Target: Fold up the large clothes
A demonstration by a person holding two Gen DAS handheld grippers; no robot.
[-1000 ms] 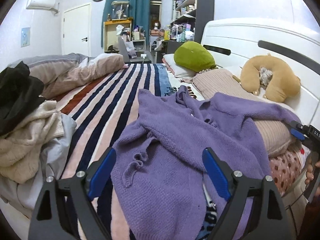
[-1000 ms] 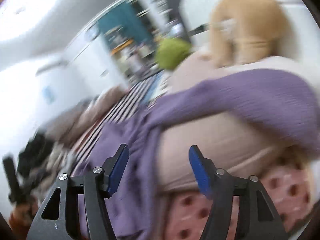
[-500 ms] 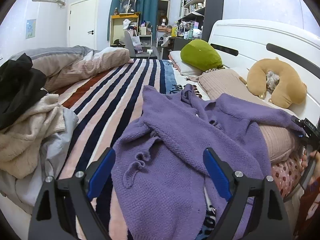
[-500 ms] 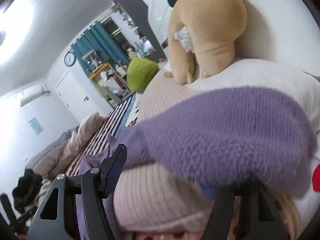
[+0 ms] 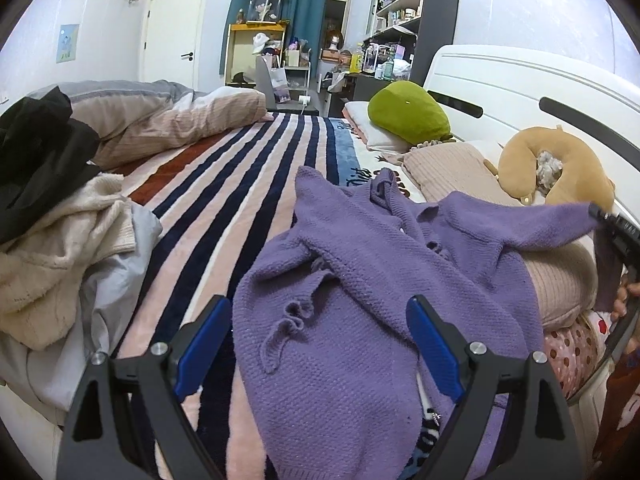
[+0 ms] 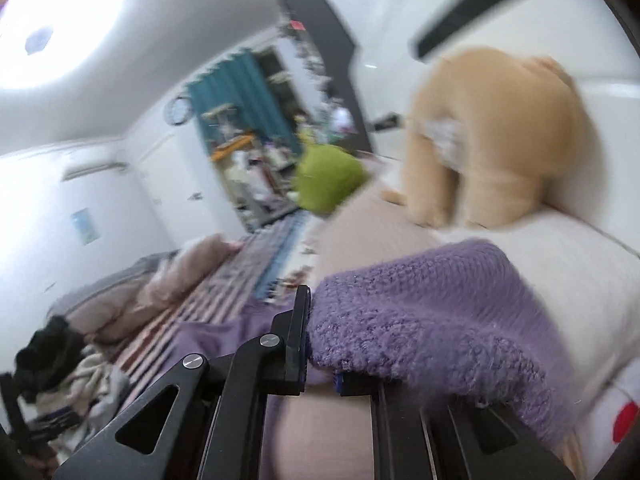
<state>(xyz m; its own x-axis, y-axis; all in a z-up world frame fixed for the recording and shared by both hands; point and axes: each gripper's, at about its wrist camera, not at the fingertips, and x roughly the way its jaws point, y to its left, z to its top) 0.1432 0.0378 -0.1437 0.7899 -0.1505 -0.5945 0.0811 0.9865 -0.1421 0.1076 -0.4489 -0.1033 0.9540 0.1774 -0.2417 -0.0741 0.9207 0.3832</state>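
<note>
A purple knit sweater (image 5: 360, 292) lies crumpled on the striped bedspread (image 5: 224, 184), one sleeve stretched right over a beige pillow (image 5: 560, 280). My left gripper (image 5: 316, 344) is open and empty, hovering just above the sweater's body. My right gripper (image 6: 320, 344) is shut on the purple sleeve cuff (image 6: 432, 320) and holds it above the pillow. It also shows in the left wrist view (image 5: 604, 220) at the far right edge, with the sleeve end pinched in it.
A pile of cream, grey and black clothes (image 5: 52, 220) lies on the bed's left side. A green cushion (image 5: 408, 112), a tan neck pillow (image 5: 556, 168) and the white headboard (image 5: 520, 92) are on the right. A rumpled duvet (image 5: 168, 120) lies at the far end.
My right gripper went from open around the sleeve end to shut on it and has lifted the cuff. The left gripper has stayed open above the sweater.
</note>
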